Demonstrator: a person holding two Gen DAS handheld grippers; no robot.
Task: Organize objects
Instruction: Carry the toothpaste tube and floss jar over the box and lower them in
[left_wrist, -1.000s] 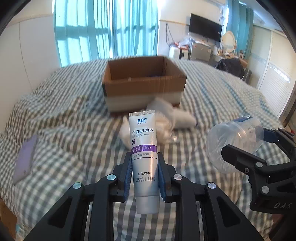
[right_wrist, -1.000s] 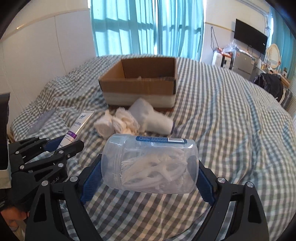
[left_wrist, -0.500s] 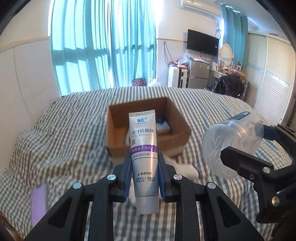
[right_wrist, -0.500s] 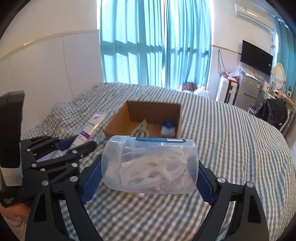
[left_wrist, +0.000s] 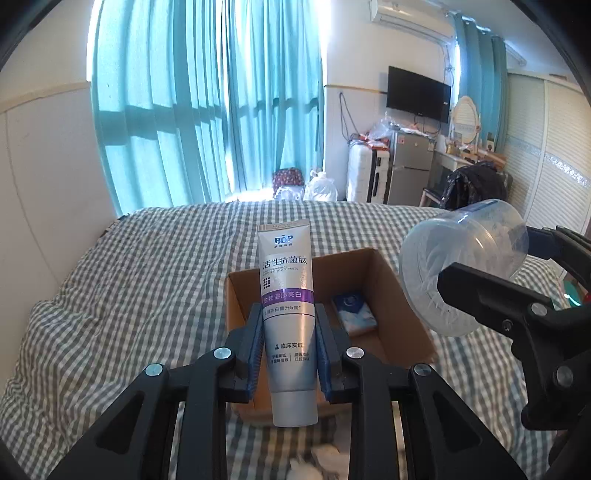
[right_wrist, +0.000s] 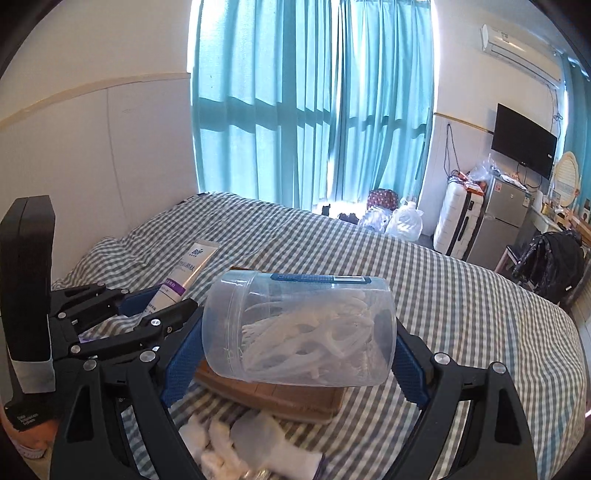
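Glossy plastic tube (left_wrist: 289, 314), clear plastic jar (right_wrist: 299, 328), matt cardboard box (left_wrist: 395, 295).

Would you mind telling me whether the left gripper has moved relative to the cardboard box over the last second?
Yes. The left gripper, shut on the toothpaste tube, has advanced and risen: the cardboard box, earlier well ahead, now sits just below it.

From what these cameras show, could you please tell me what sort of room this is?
Most likely a lived-in bedroom: a bed with a checked cover, teal window curtains, and a wall-mounted TV above a small fridge.
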